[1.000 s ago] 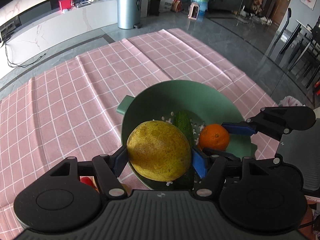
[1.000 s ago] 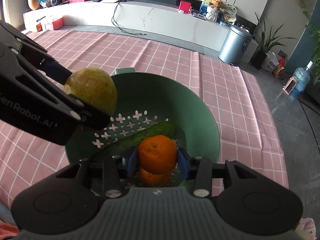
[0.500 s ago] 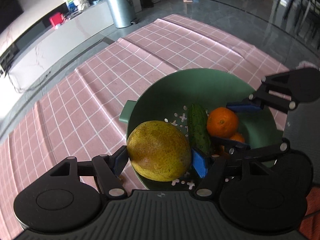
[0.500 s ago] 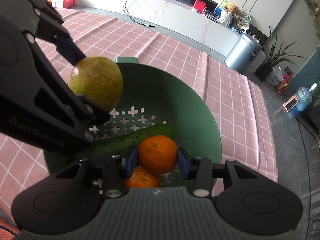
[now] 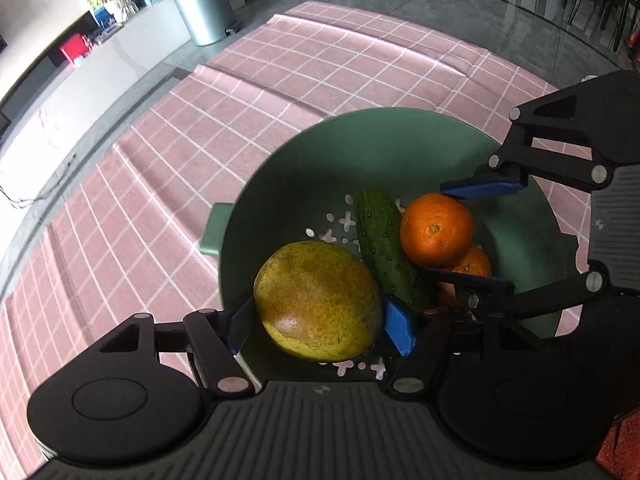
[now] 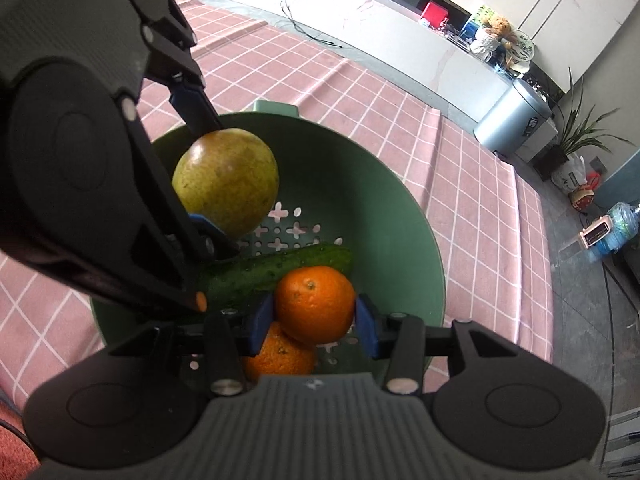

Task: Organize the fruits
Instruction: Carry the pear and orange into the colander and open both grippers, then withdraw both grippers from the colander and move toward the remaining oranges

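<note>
My left gripper (image 5: 318, 322) is shut on a large yellow-green pear (image 5: 316, 300) and holds it over the near-left side of a green colander bowl (image 5: 384, 140). My right gripper (image 6: 315, 322) is shut on an orange (image 6: 314, 304) and holds it just above a second orange (image 6: 280, 354) that lies in the bowl (image 6: 384, 208). A dark green cucumber (image 5: 386, 248) lies across the perforated bottom. In the right wrist view the pear (image 6: 226, 180) hangs above the bowl's left side, and the cucumber (image 6: 276, 272) lies between the two grippers.
The bowl stands on a pink checked tablecloth (image 5: 180, 152) with folds. A grey bin (image 5: 202, 8) and a white counter (image 6: 380, 40) stand beyond the table. Dark floor lies off the far edge of the cloth (image 6: 500, 200).
Both grippers have moved in over the bowl and lower with their fruit. The second orange under the right gripper now shows more fully.
</note>
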Demonstrator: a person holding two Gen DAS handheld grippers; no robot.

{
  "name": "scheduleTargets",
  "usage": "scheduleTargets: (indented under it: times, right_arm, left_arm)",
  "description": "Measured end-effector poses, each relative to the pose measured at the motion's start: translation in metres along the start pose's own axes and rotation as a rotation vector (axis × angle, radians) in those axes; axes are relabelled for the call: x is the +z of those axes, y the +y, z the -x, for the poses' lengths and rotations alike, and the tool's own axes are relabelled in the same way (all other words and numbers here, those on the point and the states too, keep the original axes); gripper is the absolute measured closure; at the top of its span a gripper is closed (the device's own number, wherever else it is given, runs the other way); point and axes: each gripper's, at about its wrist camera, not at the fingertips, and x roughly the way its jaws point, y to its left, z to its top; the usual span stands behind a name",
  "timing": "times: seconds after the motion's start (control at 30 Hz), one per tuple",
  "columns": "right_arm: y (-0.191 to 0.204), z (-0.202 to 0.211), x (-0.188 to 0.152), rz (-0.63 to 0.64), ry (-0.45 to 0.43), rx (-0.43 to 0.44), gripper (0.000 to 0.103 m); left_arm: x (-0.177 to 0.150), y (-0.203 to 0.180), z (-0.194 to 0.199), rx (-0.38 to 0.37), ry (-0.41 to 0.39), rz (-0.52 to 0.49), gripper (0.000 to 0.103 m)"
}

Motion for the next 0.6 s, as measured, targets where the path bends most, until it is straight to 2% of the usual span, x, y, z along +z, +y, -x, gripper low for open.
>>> scheduleTargets:
  times: [0.13,0.23,0.3,0.37,0.47,0.6]
  right_arm:
    - [-0.004,-0.003,-0.002,-0.012,0.023,0.011,0.062]
    - [-0.012,-0.001,-0.004,-0.058,0.029,0.043,0.061]
    - [-0.018,0.003,-0.004,-0.094,0.028,0.064,0.055]
    - [-0.023,0.010,-0.005,-0.124,0.015,0.076,0.049]
    - [-0.027,0.020,-0.006,-0.159,-0.002,0.077,0.048]
    - [-0.031,0.036,-0.010,-0.239,-0.041,0.097,0.048]
  left_arm:
    - [-0.002,0.006,-0.001,-0.049,-0.002,0.036,0.025]
    - [-0.004,0.005,0.000,-0.050,0.007,0.019,0.023]
    - [-0.005,0.004,0.002,-0.037,0.006,0.016,0.024]
    - [-0.007,0.005,0.009,-0.025,-0.033,0.025,0.024]
    - [-0.006,0.010,0.024,-0.036,-0.073,0.058,0.024]
    - [-0.012,0.013,0.052,-0.007,-0.143,0.067,0.024]
